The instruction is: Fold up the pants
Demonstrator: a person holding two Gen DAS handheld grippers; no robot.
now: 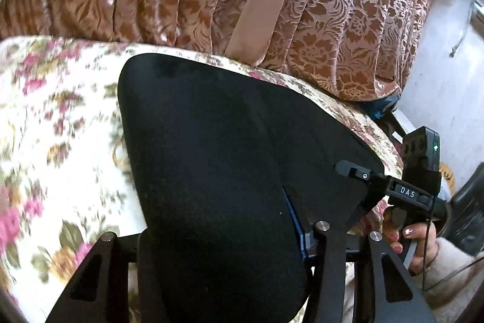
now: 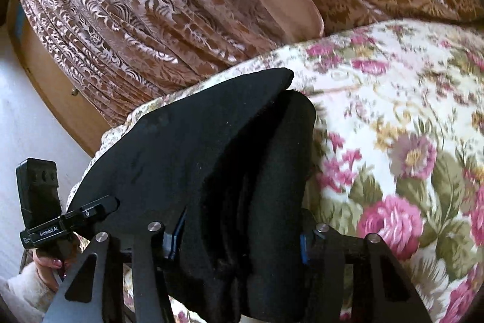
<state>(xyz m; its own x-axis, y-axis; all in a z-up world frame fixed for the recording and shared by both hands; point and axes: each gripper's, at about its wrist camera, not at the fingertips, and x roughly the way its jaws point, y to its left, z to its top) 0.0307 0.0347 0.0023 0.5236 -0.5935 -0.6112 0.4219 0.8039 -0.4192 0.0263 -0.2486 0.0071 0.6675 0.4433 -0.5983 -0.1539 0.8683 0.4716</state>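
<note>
Both tongs are clamped on the black pants (image 1: 211, 159), one per end of the same folded edge. Left tongs (image 1: 220, 256): fabric fills the whole gap between the fingers and drapes over the tips, so the pads are hidden; I read the grip as closed on cloth. Right tongs (image 2: 239, 244): same story, several stacked layers bunched between the blue-edged fingers (image 2: 174, 235), pinched tight.

Why held this way, my guess: two matched pinches keep the layers aligned and the edge taut, so the fold carries over as one sheet instead of sagging in the middle.

Position relative to the tongs:
- Left view: pants run from the grip out toward 11 o'clock, a rounded flap over the floral bedspread (image 1: 60, 141). Cannot tell if the far end touches the bed or hangs just above it.
- Right view: pants spread from the grip toward 10–12 o'clock; top layer peaks at 12 with a lower fold showing just at 1 o'clock.
- Each view catches the other tool at the cloth's edge: at 3 o'clock in the left view, 8 o'clock in the right.

Brown patterned curtain (image 1: 332, 20) backs the bed at 12 o'clock in both views. Bedspread is motion-blurred.

Progress call: already multi-layered, so likely a late fold or final laydown.
</note>
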